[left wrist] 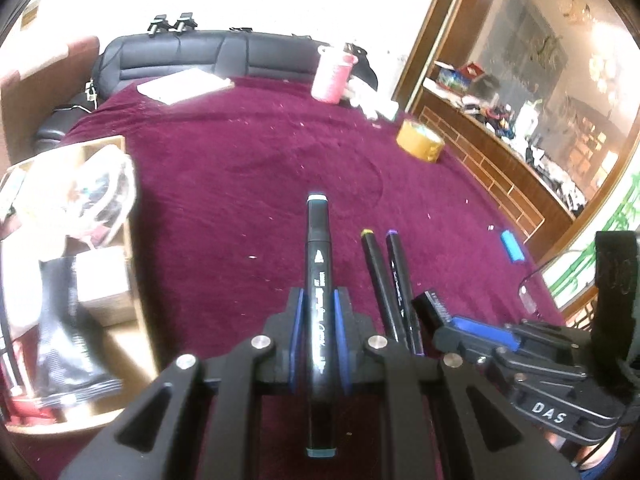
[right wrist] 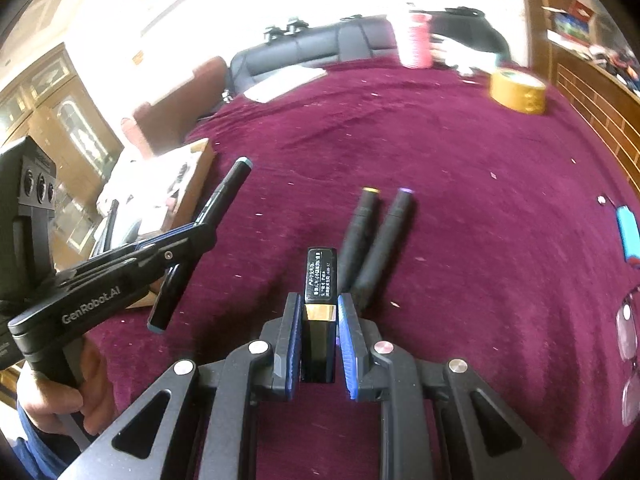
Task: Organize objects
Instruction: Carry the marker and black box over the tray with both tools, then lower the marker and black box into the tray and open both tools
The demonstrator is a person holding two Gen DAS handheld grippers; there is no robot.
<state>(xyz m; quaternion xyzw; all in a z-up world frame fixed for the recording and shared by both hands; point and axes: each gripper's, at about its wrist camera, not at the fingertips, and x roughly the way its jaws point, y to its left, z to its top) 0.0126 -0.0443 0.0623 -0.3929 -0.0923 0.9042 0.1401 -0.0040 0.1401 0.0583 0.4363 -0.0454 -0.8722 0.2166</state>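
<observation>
- Wooden organizer box (left wrist: 120,216) at 9 o'clock of the left wrist view, on the table's left edge; a clear plastic bag (left wrist: 84,196) and a black foil pouch (left wrist: 68,332) lie in it.
- Left gripper (left wrist: 318,336): closed on a black marker (left wrist: 318,300) with teal end caps, clamped about mid-barrel, one cap pointing to 12 o'clock. The right wrist view shows it held clear above the cloth, tilted.
- Judged step: carrying phase, both claws loaded, nothing yet placed. The box looks the likely destination, though that is a guess.
- Next move, as I read it: swing the marker toward 9 o'clock, line it up with a free compartment, lower it before releasing. The bag crowds the box's far part.
- Two more markers (left wrist: 390,284), yellow-capped and purple-capped, lie side by side on the cloth at 5 o'clock, just beside each other; not yet collected.
- Right gripper (right wrist: 318,336): clamped on a small black case with a gold band (right wrist: 319,304), printed label facing up; what the item is I cannot tell.
- Surface: maroon velvet tablecloth (left wrist: 240,152), flecked with lint. White paper (left wrist: 186,86) at 11 o'clock, pink cup (left wrist: 332,74) at 12, tape roll (left wrist: 420,140) at 2, blue lighter (left wrist: 512,246) at 3.
- Eyeglasses (right wrist: 628,344) at 4 o'clock of the right wrist view.
- Room: black sofa (left wrist: 180,54) behind the table, wooden cabinet (left wrist: 500,92) with cluttered shelves to the right; strong window glare.
</observation>
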